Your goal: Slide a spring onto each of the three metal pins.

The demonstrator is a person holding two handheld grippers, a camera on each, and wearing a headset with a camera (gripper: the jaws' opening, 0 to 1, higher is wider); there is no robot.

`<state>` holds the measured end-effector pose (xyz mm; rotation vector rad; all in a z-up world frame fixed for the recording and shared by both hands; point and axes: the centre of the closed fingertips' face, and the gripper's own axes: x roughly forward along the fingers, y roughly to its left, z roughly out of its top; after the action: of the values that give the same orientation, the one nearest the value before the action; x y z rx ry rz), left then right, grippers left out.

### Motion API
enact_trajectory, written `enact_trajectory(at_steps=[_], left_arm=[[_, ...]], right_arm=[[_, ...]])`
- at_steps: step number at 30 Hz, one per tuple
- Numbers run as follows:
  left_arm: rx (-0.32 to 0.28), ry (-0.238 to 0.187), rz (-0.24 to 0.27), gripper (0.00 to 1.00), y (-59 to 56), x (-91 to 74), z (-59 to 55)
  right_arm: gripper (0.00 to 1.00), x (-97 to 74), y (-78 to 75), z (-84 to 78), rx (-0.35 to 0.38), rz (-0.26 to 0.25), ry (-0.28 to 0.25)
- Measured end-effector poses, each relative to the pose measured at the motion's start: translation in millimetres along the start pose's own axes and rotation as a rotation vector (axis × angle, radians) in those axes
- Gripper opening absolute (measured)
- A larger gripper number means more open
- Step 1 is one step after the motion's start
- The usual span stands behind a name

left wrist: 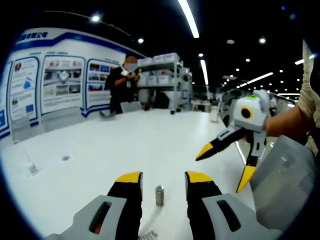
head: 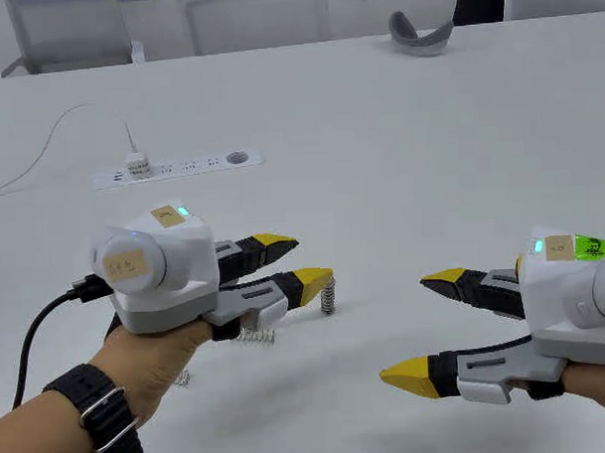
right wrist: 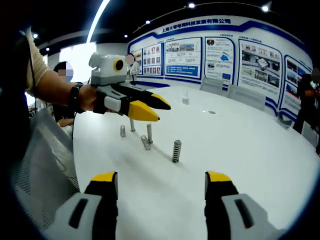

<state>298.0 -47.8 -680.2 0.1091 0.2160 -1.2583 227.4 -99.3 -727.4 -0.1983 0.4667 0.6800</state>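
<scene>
An upright spring [head: 328,297] stands on the white table just past my left gripper [head: 299,261], whose jaws are open with nothing between them. It also shows as the upright spring [left wrist: 159,195] and the upright spring [right wrist: 176,151]. A loose spring [head: 255,336] lies under that gripper. In the right gripper view a bare metal pin [right wrist: 149,132] stands with a spring [right wrist: 145,142] leaning at its foot; a second pin [right wrist: 132,125] and a short spring [right wrist: 122,131] stand behind. My right gripper [head: 422,327] hovers open to the right, apart from them.
A white power strip [head: 176,169] with a plugged cable lies further back on the table [head: 400,163]. A grey curved object [head: 420,34] rests near the far edge. Chairs stand beyond the table. People stand in the background of the gripper views.
</scene>
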Motion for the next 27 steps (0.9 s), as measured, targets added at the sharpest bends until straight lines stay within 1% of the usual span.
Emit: enact_trajectory(at_steps=[3, 8, 11, 17, 22, 27], left_arm=[[-0.006, -0.011, 0.0, 0.37, -2.0, -7.7, 4.8], [0.0, -0.017, -0.002, 0.39, -3.1, -19.7, 8.1], [0.007, -0.018, -0.002, 0.42, -5.2, -27.9, 9.3], [0.011, -0.015, 0.005, 0.46, -4.5, -42.1, 6.9], [-0.004, -0.014, 0.009, 0.51, -2.4, -54.6, 3.6], [-0.018, -0.018, 0.022, 0.53, -1.4, -68.6, 0.0]], right_arm=[[0.72, 2.7, 1.3, 1.8, -0.01, 0.012, 0.005], [0.72, 7.4, 4.4, 5.2, -0.023, 0.029, 0.008], [0.72, 11.7, 7.2, 8.3, -0.035, 0.045, 0.01], [0.71, 19.0, 11.1, 13.3, -0.052, 0.071, 0.013], [0.71, 25.7, 15.6, 17.1, -0.068, 0.092, 0.016], [0.7, 31.8, 22.1, 19.5, -0.085, 0.115, 0.022]])
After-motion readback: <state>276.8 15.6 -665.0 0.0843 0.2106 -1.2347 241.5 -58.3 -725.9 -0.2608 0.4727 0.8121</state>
